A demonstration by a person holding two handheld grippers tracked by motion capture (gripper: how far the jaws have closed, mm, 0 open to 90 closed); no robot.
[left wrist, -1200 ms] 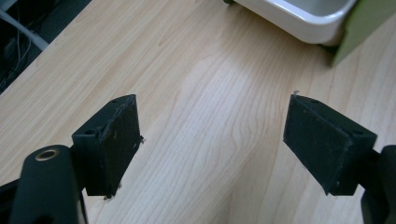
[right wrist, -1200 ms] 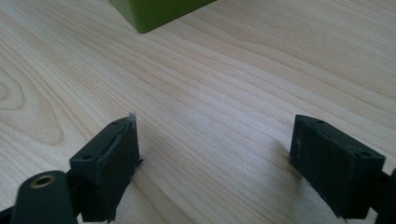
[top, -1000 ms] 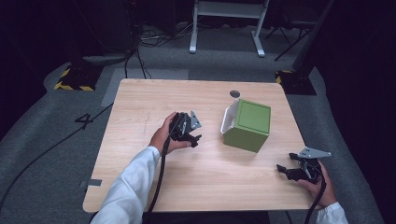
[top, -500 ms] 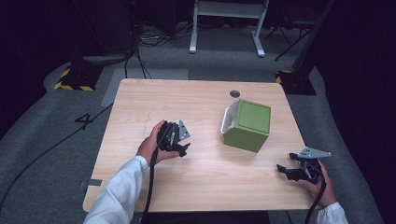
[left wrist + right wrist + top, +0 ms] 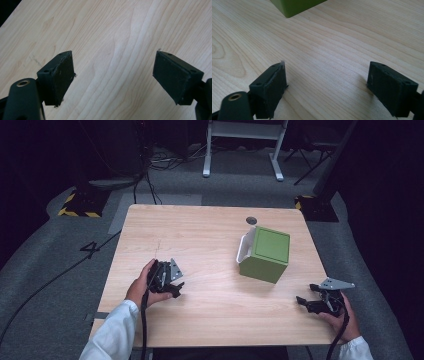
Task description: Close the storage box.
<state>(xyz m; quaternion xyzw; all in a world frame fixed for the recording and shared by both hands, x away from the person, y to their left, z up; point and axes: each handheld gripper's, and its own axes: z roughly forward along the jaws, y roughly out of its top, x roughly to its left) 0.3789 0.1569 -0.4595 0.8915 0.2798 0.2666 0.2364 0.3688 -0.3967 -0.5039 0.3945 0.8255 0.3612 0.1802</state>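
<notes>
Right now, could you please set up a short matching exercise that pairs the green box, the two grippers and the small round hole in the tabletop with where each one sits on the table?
Things:
1. green box with a white flap
2. left gripper
3. right gripper
4. small dark round hole in the light wooden table

Places:
A. near the far edge, behind the box
B. front right, by the table's edge
C. right of centre, standing apart from both grippers
D. front left, jaws open over bare wood

Pairs: 1-C, 2-D, 3-B, 4-A
</notes>
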